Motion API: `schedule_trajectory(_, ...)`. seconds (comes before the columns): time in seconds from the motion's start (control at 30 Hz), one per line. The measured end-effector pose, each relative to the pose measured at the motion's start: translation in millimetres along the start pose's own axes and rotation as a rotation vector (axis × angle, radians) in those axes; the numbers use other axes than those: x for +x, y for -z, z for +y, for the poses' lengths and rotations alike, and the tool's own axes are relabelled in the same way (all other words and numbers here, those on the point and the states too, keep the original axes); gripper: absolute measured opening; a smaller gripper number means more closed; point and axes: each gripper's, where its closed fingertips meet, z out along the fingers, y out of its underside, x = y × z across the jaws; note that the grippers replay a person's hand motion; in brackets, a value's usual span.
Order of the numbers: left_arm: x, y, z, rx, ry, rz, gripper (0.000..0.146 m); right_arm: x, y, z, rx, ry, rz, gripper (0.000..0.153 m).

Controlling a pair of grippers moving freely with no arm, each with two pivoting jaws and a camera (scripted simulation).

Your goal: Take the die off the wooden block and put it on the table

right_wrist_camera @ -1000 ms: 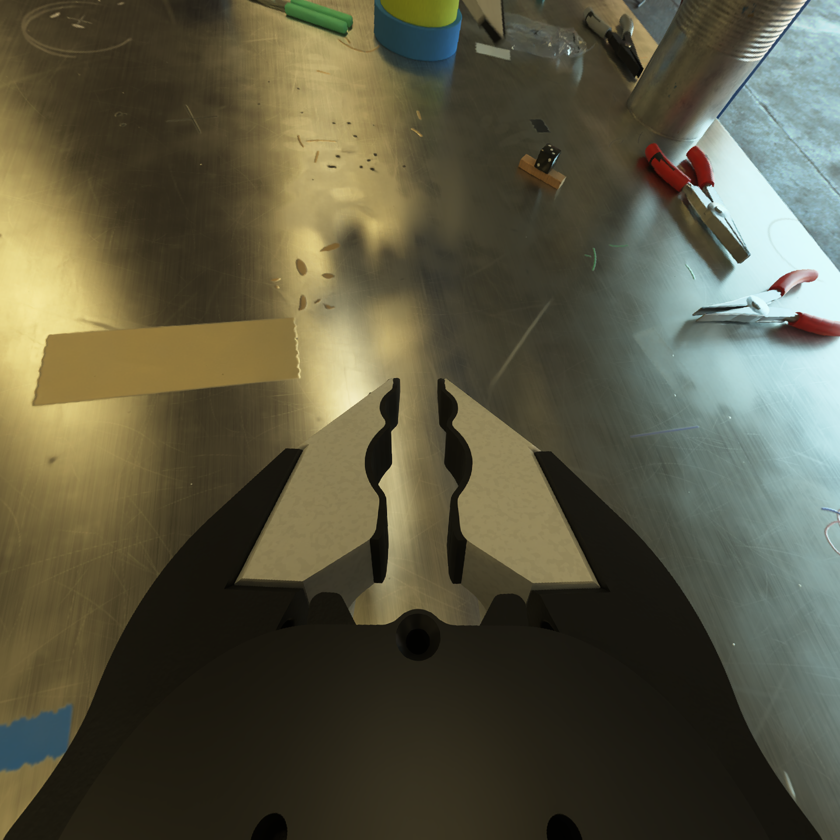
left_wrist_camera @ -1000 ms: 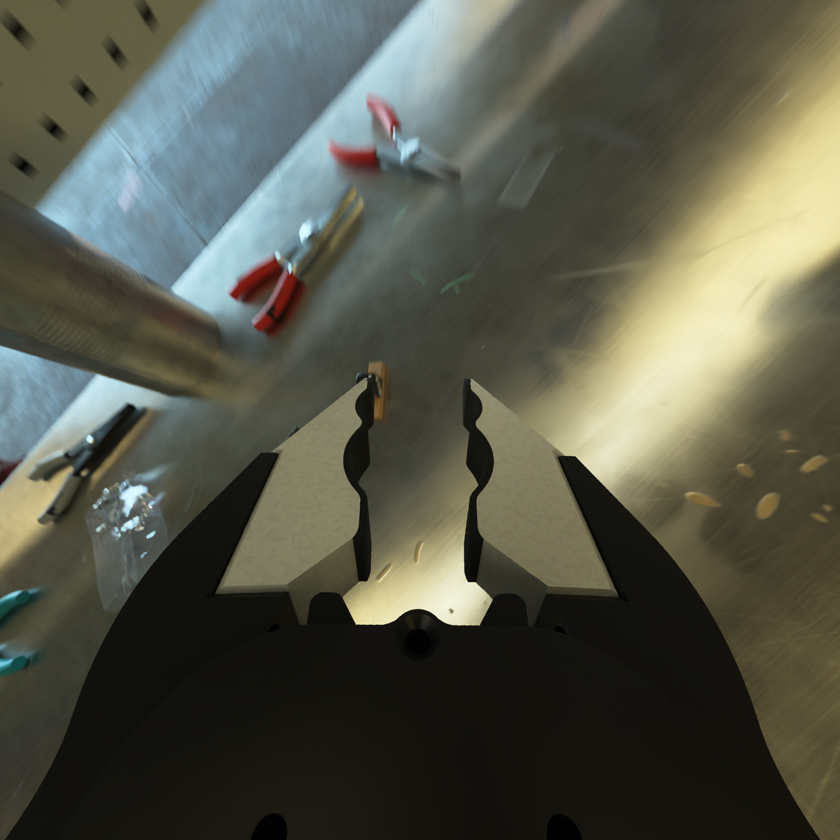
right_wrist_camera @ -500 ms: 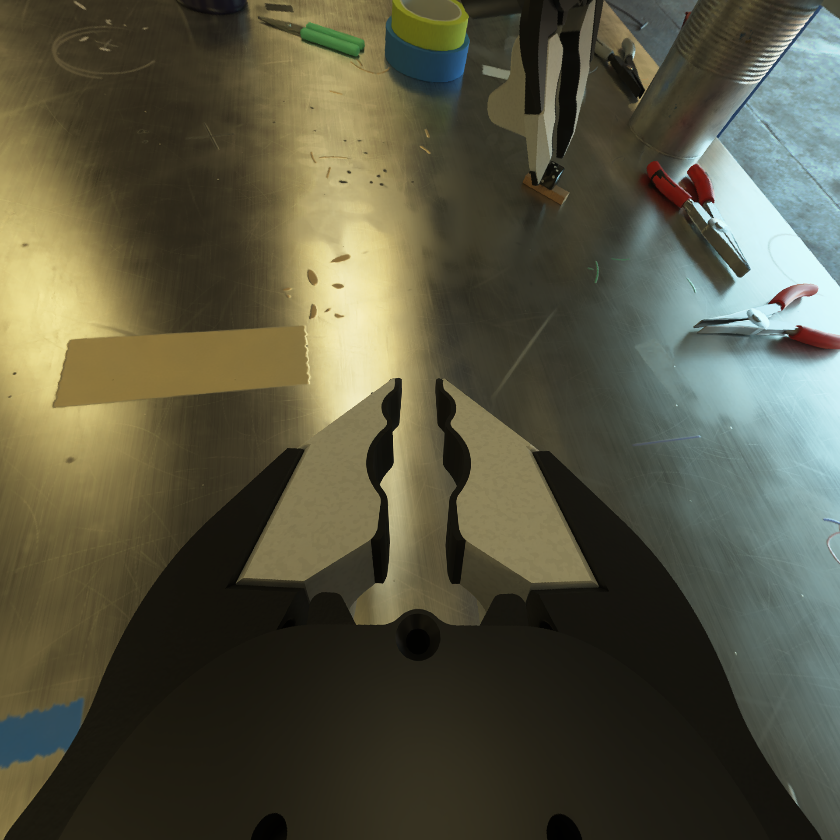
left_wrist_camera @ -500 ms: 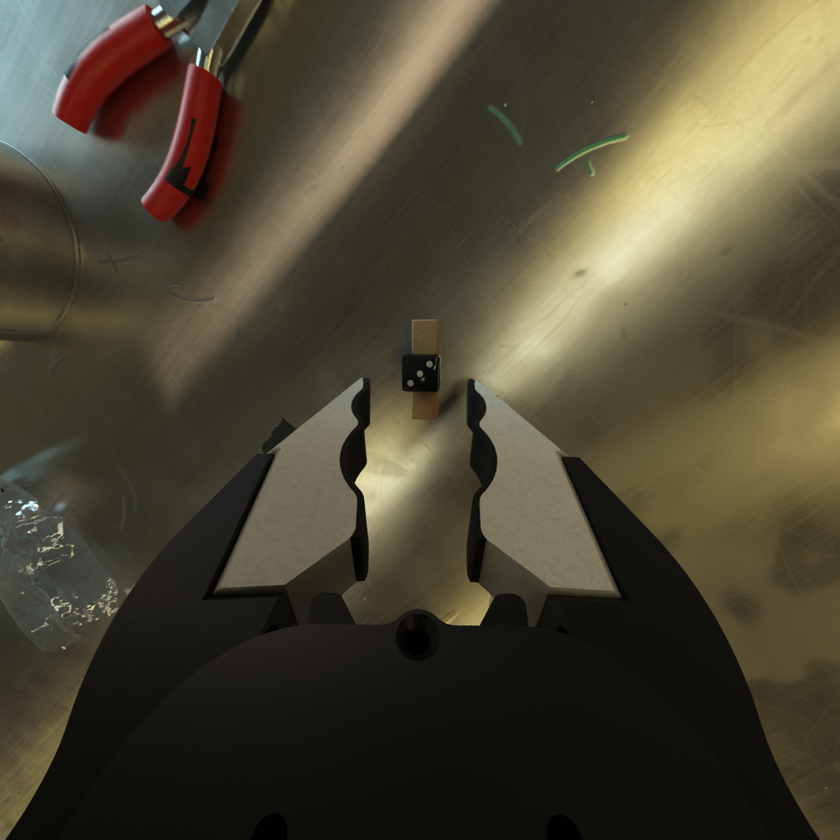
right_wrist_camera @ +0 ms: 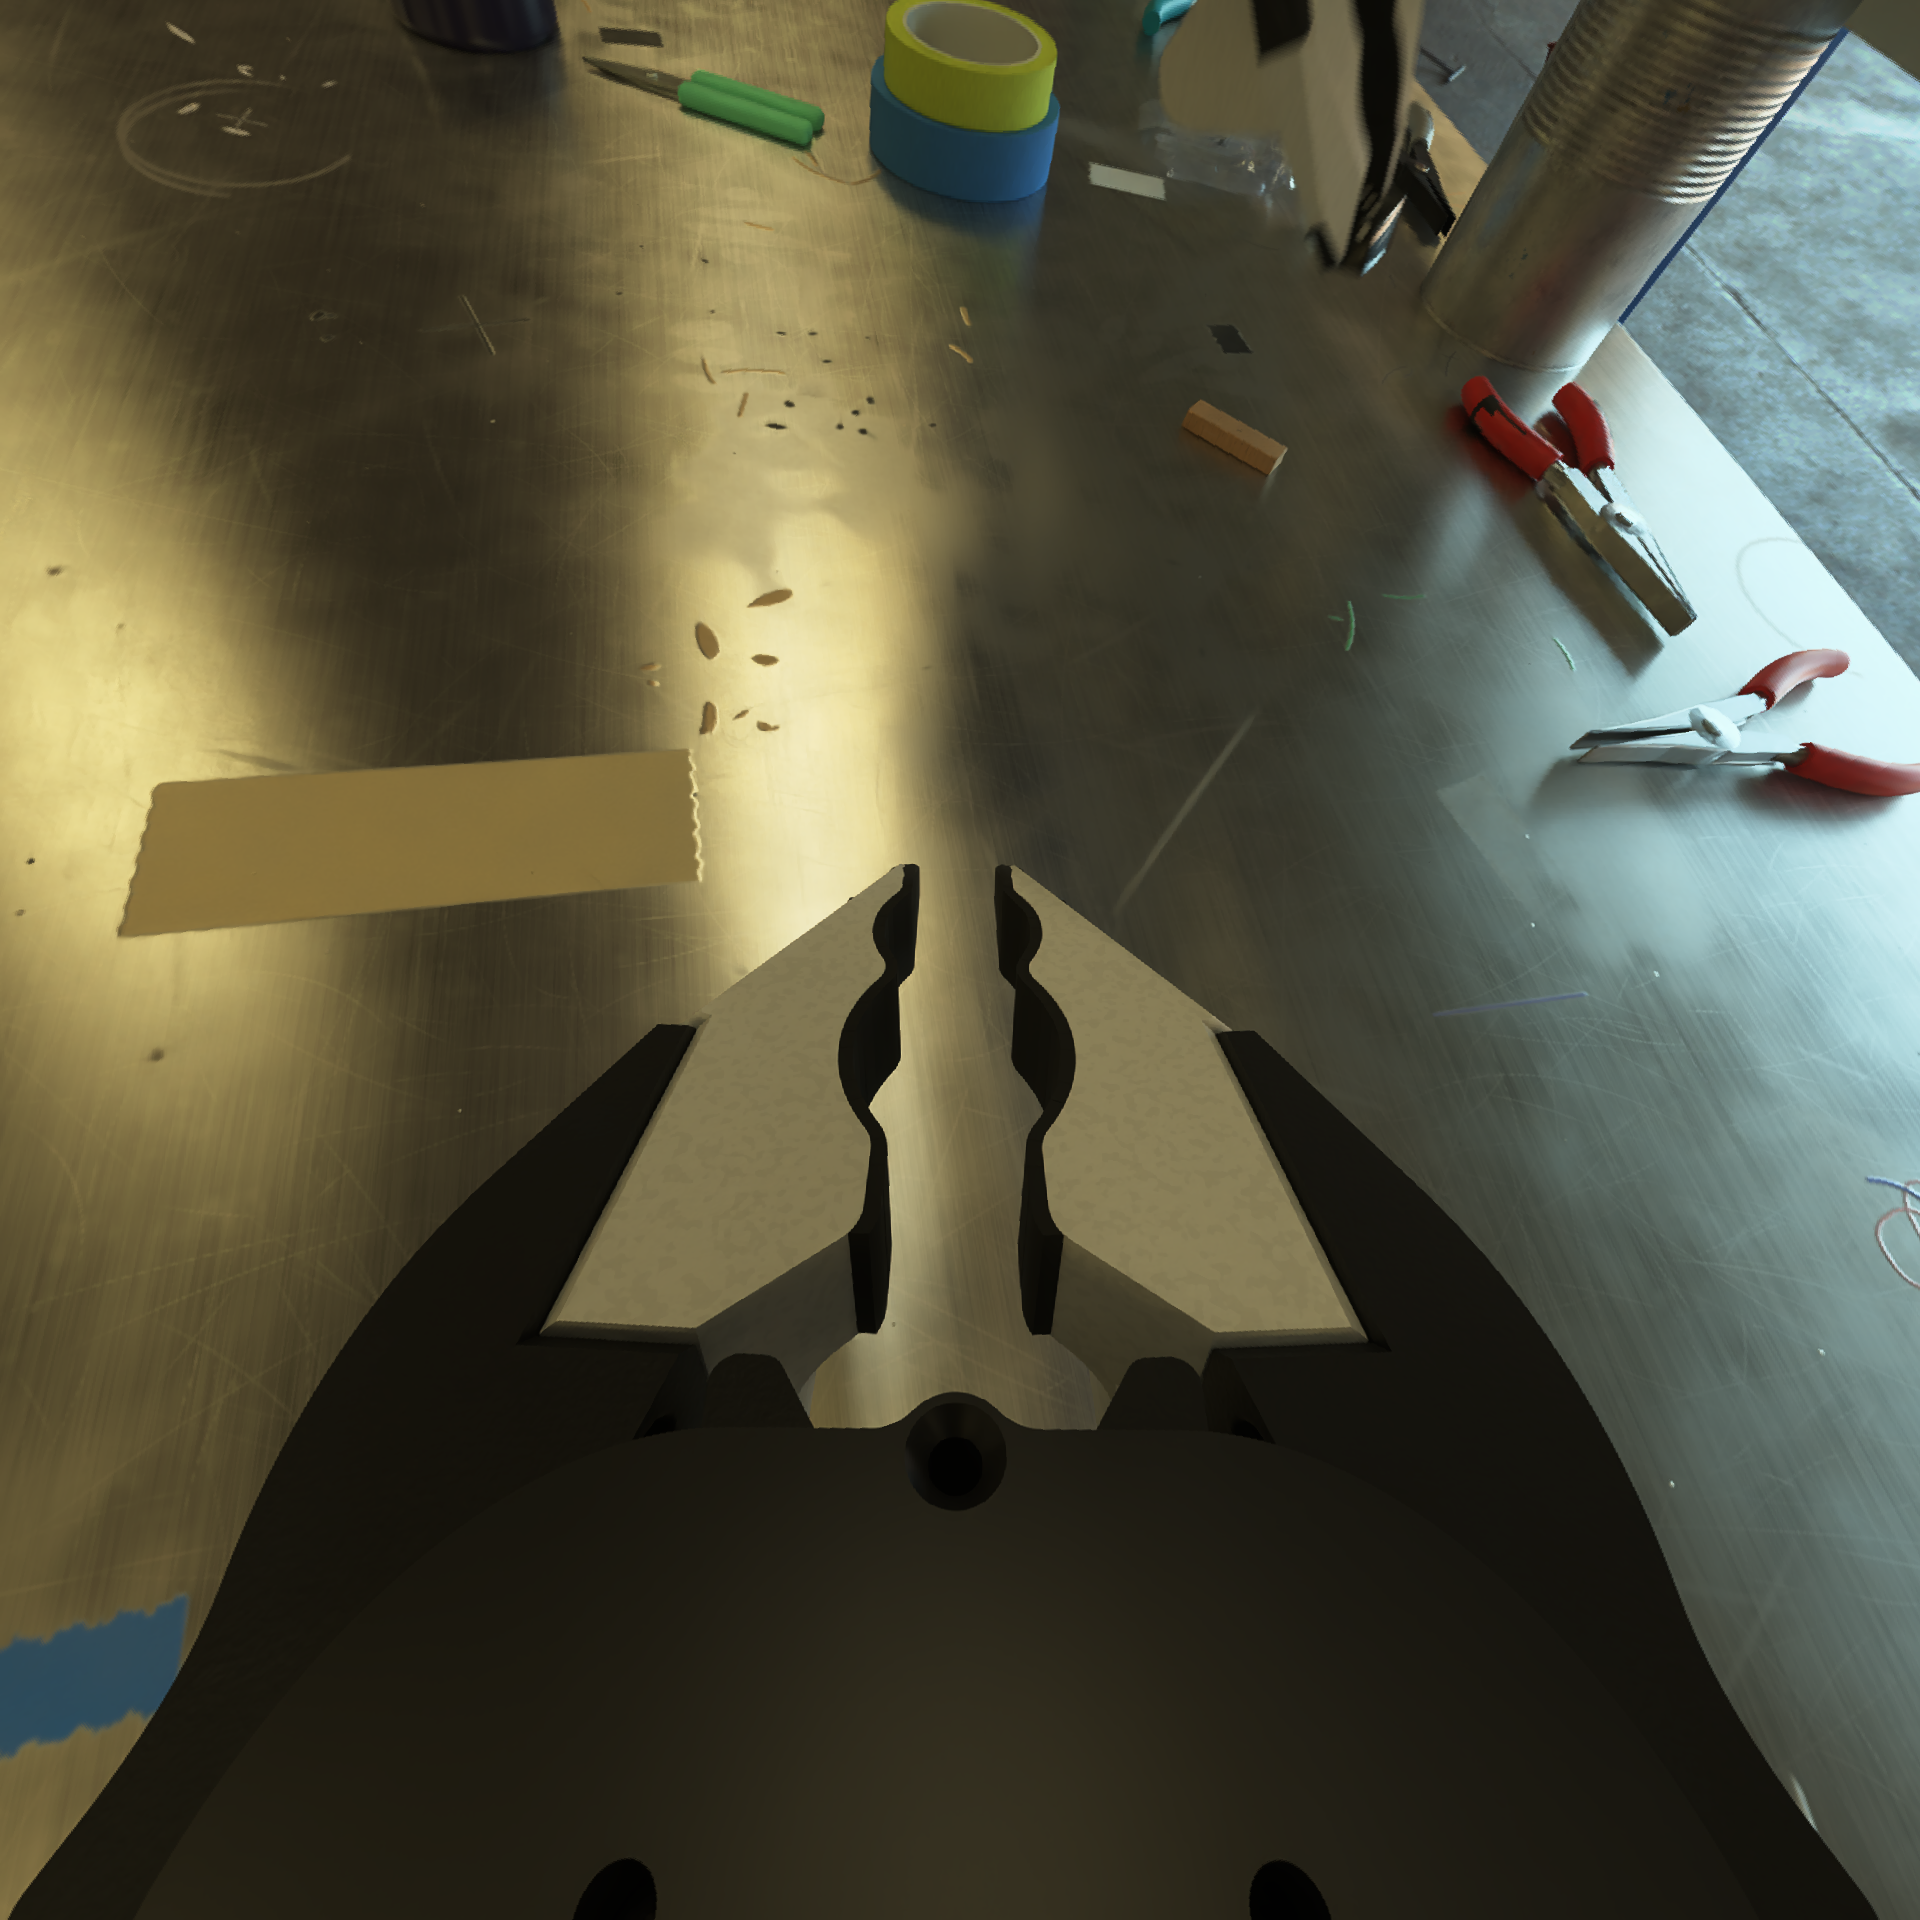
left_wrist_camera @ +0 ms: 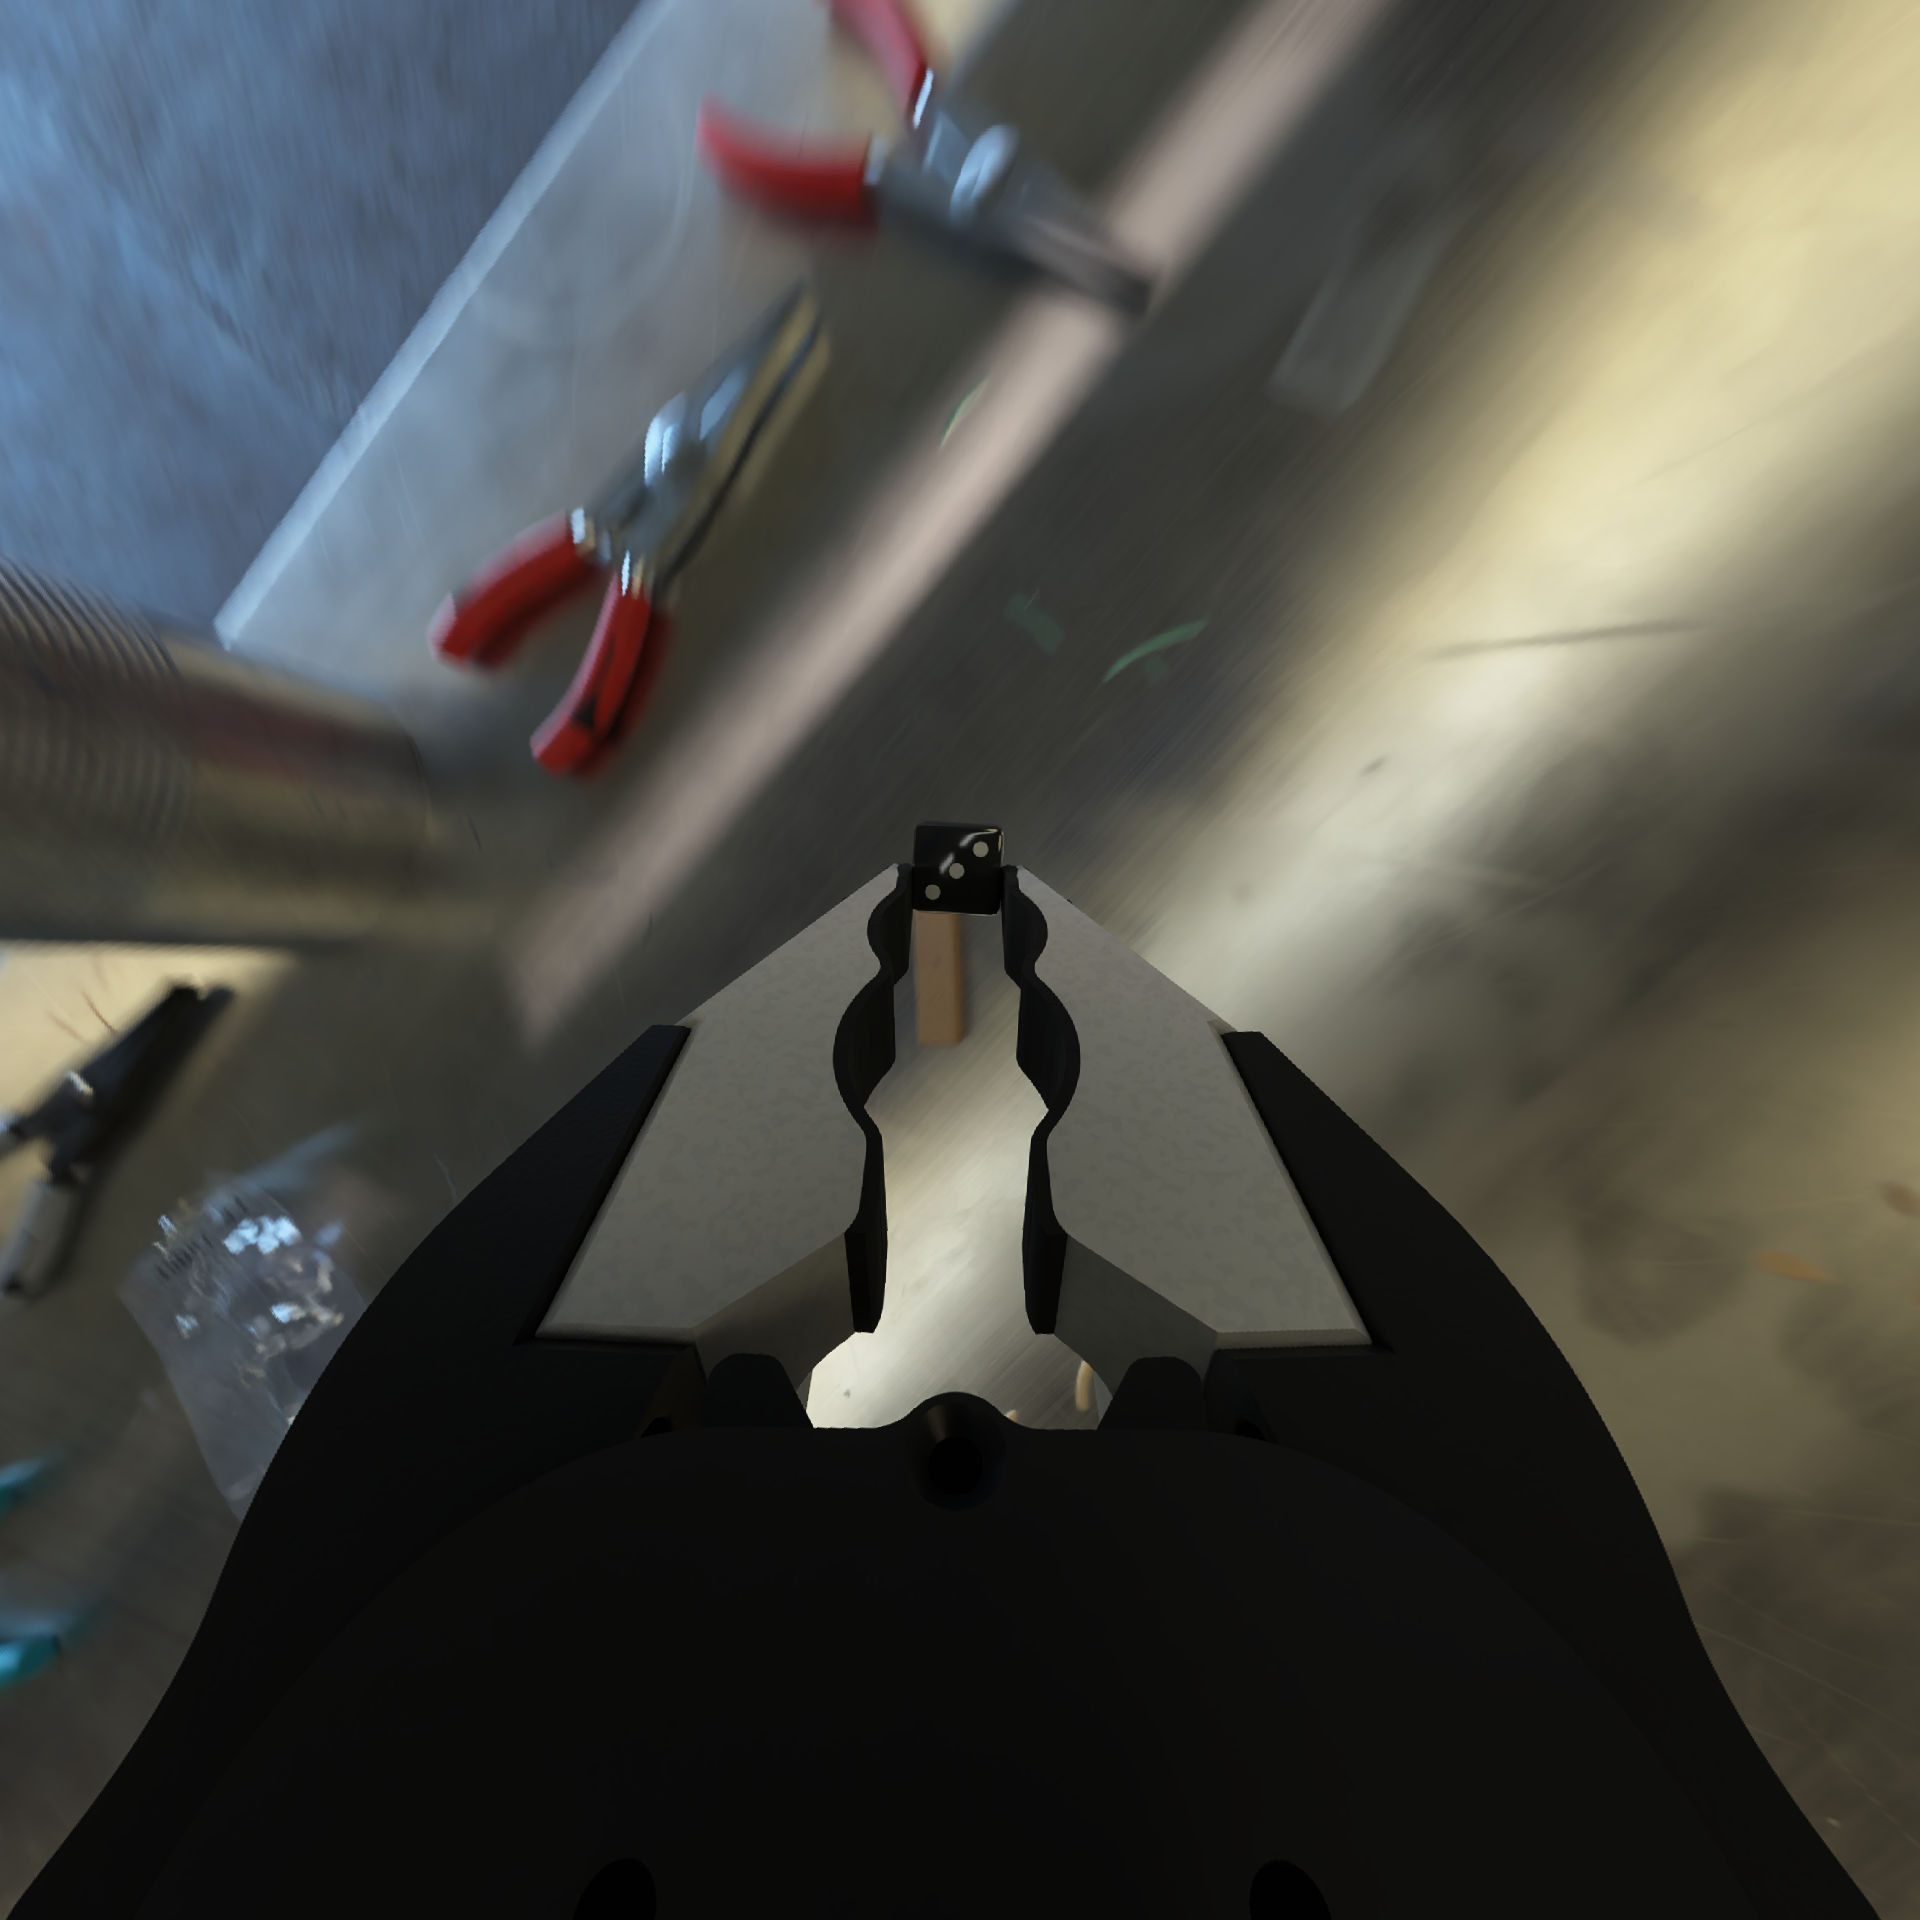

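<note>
A: L gripper status?

B: Jaws clamped on the black die, pinched right at the tips, pip face toward cam. Tip grip bc it's tiny; deeper and the scalloped pads wouldn't bite flat.

A: Off the block?

B: Looks so. Wooden block shows between the jaws, behind the die, bare. R view confirms: wooden block alone on the steel table, nothing on top.

A: Clutter?

B: Left of L jaws: metal duct, red-handled pliers. Ahead and right of tips is bare table, my guess for set-down.

A: R gripper?

B: Jaws nearly together, narrow gap, holding nothing. Parked well back from the block, prob to stay clear. Beige tape strip left of its jaws.
</note>
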Motion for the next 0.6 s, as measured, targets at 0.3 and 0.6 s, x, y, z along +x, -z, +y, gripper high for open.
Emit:
schedule_trajectory(0.3,146.7,14.5,-101.5,-0.015,-0.534,0.186,0.017,-7.6,4.4,-5.2,0.021,0.046,-0.031,0.014)
schedule_trajectory(0.6,211.8,-72.9,-62.2,-0.374,-0.687,0.371,0.017,-16.7,11.6,-10.3,0.04,0.103,-0.058,0.013)
